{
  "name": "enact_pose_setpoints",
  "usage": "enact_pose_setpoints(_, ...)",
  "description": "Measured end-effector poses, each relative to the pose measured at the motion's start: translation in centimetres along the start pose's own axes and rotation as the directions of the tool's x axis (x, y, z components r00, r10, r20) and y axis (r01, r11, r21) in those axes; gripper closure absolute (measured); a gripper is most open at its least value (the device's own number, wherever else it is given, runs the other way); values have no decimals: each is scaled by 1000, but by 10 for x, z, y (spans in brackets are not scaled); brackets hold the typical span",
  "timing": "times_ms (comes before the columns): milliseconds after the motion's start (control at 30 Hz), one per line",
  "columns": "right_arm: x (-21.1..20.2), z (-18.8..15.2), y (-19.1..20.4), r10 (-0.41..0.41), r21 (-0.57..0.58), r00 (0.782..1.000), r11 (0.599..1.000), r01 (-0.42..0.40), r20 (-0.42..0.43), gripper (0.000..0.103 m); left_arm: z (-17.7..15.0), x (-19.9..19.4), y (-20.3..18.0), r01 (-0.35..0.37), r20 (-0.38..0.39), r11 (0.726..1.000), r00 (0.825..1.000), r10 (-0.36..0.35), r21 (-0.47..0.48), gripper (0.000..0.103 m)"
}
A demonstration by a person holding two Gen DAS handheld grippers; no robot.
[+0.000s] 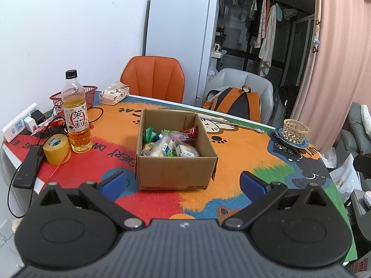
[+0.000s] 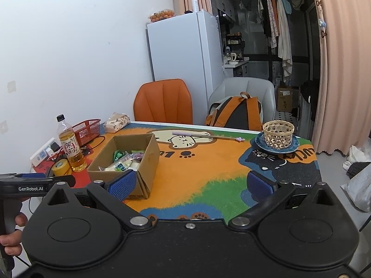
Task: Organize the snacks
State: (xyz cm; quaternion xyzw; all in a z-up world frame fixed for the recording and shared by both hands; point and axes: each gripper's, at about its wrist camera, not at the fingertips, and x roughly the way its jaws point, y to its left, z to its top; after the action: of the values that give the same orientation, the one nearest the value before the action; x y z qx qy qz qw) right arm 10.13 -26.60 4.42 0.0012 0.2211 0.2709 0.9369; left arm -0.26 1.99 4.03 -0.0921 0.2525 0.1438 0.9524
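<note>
On the cat-print table mat (image 1: 243, 143), found wrapped snacks (image 1: 170, 144) already heaped in the cardboard box (image 1: 176, 171), none visibly loose, left gripper (image 1: 183, 181) and right gripper (image 2: 191, 184) spread wide, empty.

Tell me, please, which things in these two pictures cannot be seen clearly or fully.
- Snacks low in the cardboard box: both views, hidden by the box walls and upper packets.
- Wrapper print: too small to read.
- Inside of the woven basket on the blue plate: hidden by its wall.
- Table near edge: covered by the left gripper and right gripper, both open and empty.
- Red basket contents: partly hidden behind the tea bottle.
</note>
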Motion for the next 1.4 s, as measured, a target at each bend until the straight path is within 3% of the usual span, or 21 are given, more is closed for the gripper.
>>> enact_pose_setpoints(1400,2,-1,5,5,-4,1000,1000,-5,-7,0,-2,-2,-2,8,-1,1000,1000,-8,-1,0)
